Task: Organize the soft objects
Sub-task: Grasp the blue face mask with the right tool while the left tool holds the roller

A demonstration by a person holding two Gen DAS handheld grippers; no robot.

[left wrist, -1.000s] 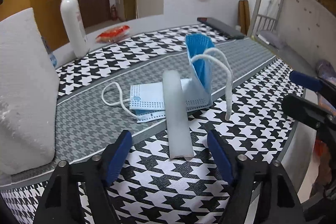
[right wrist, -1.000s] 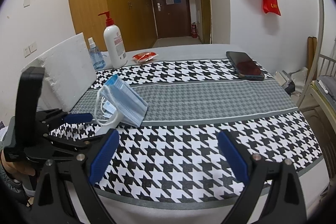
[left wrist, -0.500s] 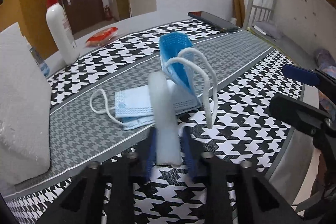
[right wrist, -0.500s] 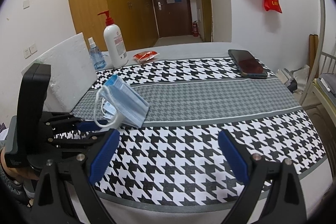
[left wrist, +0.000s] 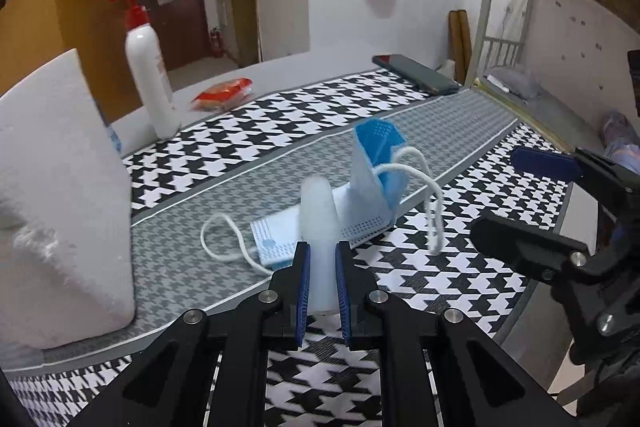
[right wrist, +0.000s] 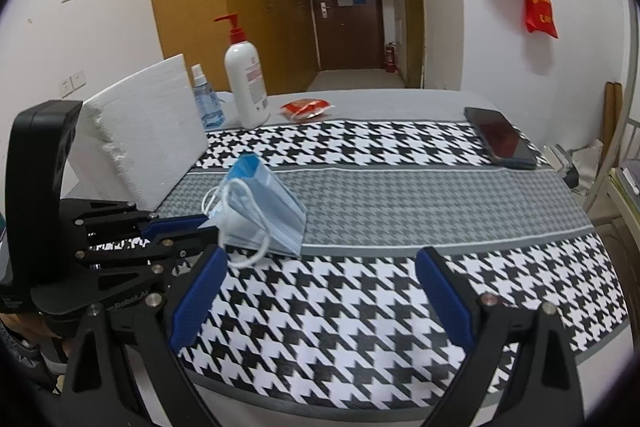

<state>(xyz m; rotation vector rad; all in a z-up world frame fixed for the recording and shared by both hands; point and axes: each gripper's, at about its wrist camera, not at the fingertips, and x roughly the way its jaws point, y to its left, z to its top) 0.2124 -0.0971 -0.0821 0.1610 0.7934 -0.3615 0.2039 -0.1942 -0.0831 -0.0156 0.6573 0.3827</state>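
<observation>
Two grippers are at work, and only the left gripper [left wrist: 322, 281] holds anything: its blue pads [left wrist: 303, 283] pinch the near end of a pale, translucent foam stick [left wrist: 318, 227], which juts forward from between the fingers and tilts up over the face masks [left wrist: 348, 211]. To the left of those fingers stands a white foam block [left wrist: 60, 195], and beyond it a white pump bottle [left wrist: 150, 79] with a red top. Just ahead of the fingertips, the masks lie on the grey band of the houndstooth tablecloth [left wrist: 460, 267]; I count at least two, one flat and one propped upright against the stick, its ear loops dangling. Farther right, well apart from the fingers, a dark phone [left wrist: 416, 73] sits at the cloth's edge.

The step in hand looks like lifting the stick clear. Doing it well means a gentle squeeze, since foam crushes easily, and a slow rise so the leaning mask slides off rather than catching a loop.

The right gripper [right wrist: 320, 297] hovers with fingers spread wide and nothing between them, the masks just ahead of its left finger.
</observation>
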